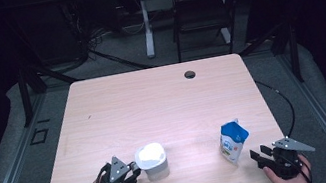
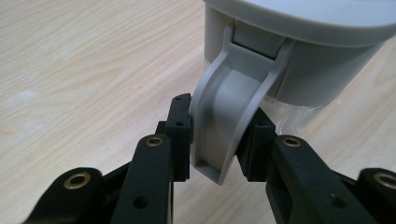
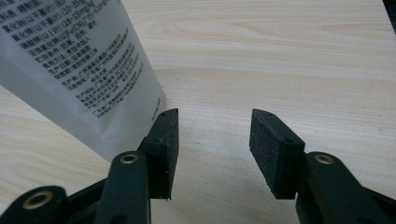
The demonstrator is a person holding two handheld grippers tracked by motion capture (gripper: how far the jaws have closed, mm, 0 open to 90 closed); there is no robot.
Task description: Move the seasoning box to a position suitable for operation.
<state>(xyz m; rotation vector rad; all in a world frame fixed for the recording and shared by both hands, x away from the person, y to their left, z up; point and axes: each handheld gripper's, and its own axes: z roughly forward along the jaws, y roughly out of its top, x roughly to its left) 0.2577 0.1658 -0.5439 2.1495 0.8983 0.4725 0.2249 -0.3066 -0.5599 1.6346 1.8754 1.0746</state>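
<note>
Jug (image 2: 299, 60) cut off by the top and right edges in the left gripper view — lid rim and upper wall alone on show, contents hidden under the white lid in the high view. Handle (image 2: 229, 126) partly covered by the black pads pressing on it. Pouch (image 3: 79, 70) cropped by the top and left edges in the right gripper view; printed lines too small to read. Pouch front (image 1: 234, 142) too small for its label to be told. Both hands sliced off by the bottom edge — wrists unseen.
</note>
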